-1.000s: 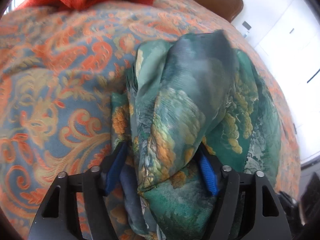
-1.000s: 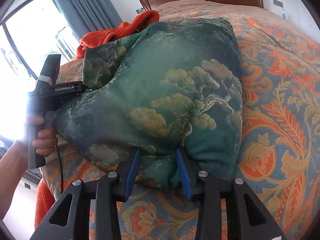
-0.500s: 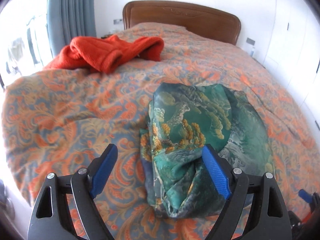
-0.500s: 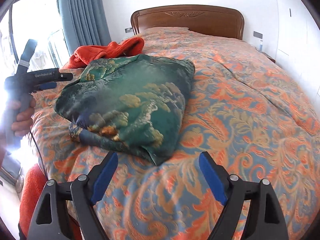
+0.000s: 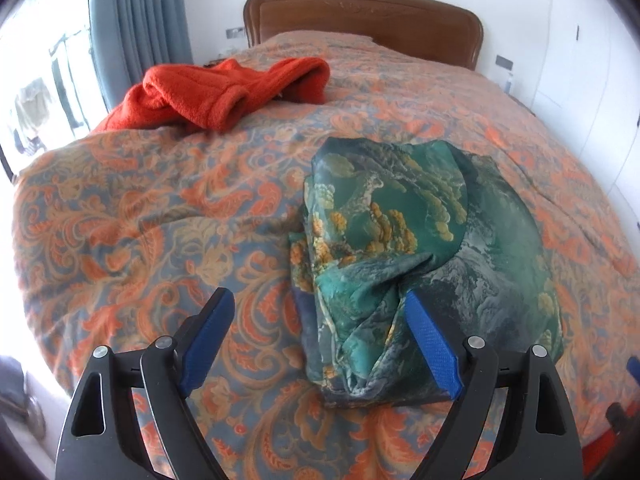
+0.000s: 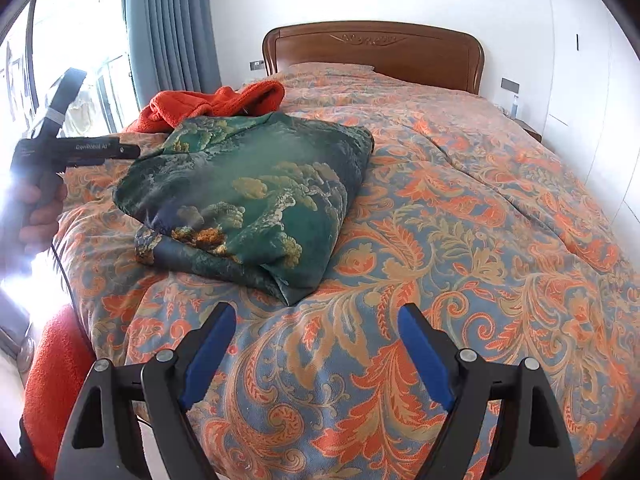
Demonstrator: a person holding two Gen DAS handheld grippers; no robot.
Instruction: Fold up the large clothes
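Since both grippers are hanging clear of the cloth with nothing in them, I'd say the green printed garment (image 6: 256,196) is done for now and sitting where it was meant to end up. It's a chunky folded bundle lying on the bedspread (image 6: 460,240) toward the window side of the bed, loose corner pointing at the foot end. The fold looks a bit puffy and uneven along the near edge, so my guess is it could use a press or one more tidy, but that's a call, not something I can see happening.

Left gripper (image 5: 320,340): jaws have just been opening, now spread wide. In its own view the right blue pad overlaps the bundle's edge, though that looks like line of sight and not contact, with nothing pinched. Right gripper (image 6: 316,344): also just opened up, wide apart, only bare bedspread between the pads. From the right view you can see the hand (image 6: 38,216) holding the left tool off to the side of the bundle, well clear of it.

An orange fleece garment (image 5: 224,92) is heaped further up the bed, near the curtain (image 6: 172,32). Probably next in line. It's unfolded and rumpled, so it'd need spreading flat first.

Room: orange-and-blue paisley quilt, soft and lumpy, wooden headboard (image 6: 376,52), white walls, bright window on the left blowing out the picture there.
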